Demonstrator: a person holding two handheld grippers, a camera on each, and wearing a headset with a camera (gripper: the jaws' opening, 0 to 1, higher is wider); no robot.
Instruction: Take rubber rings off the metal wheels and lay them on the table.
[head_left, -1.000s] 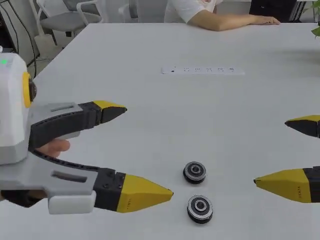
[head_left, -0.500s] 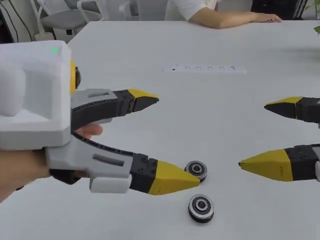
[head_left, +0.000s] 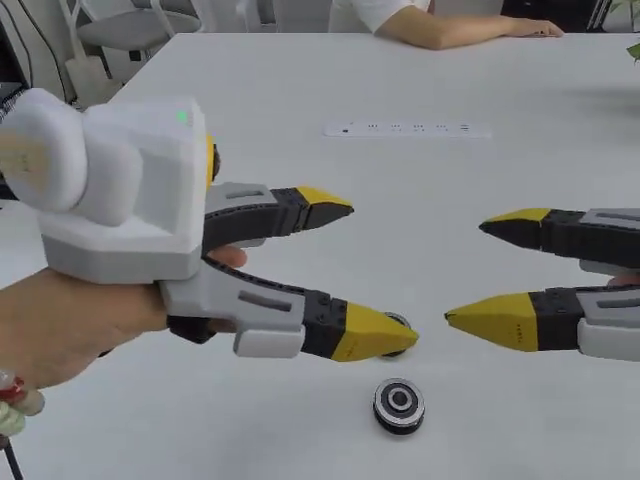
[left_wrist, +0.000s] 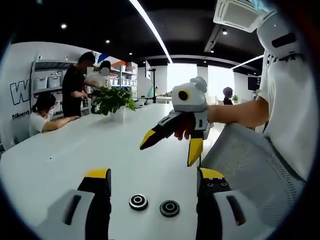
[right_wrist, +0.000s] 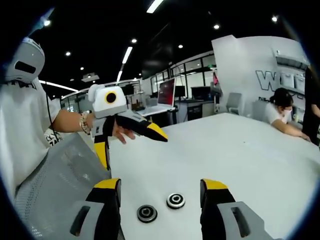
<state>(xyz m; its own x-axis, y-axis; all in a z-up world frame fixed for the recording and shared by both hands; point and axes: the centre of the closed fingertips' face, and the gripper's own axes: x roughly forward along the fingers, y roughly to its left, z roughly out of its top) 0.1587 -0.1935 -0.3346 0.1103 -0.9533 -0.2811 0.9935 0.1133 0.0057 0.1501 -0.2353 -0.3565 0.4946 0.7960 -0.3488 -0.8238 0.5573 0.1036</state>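
Two metal wheels lie flat on the white desk (head_left: 300, 100) in the head view. The near wheel (head_left: 400, 405) is in the open, and the far wheel (head_left: 400, 322) is half hidden behind the lower yellow tip of the left claw (head_left: 382, 273). That claw is spread wide and grips nothing. The right claw (head_left: 465, 272) faces it from the right, likewise spread and empty. A power strip (head_left: 405, 129) lies farther back.

In the left gripper view, both wheels sit side by side between that claw's parted jaws, each with a dark ring round a metal hub. The right claw hangs above the desk beyond them.

In the right gripper view, the wheels lie between its own parted jaws, touching neither.
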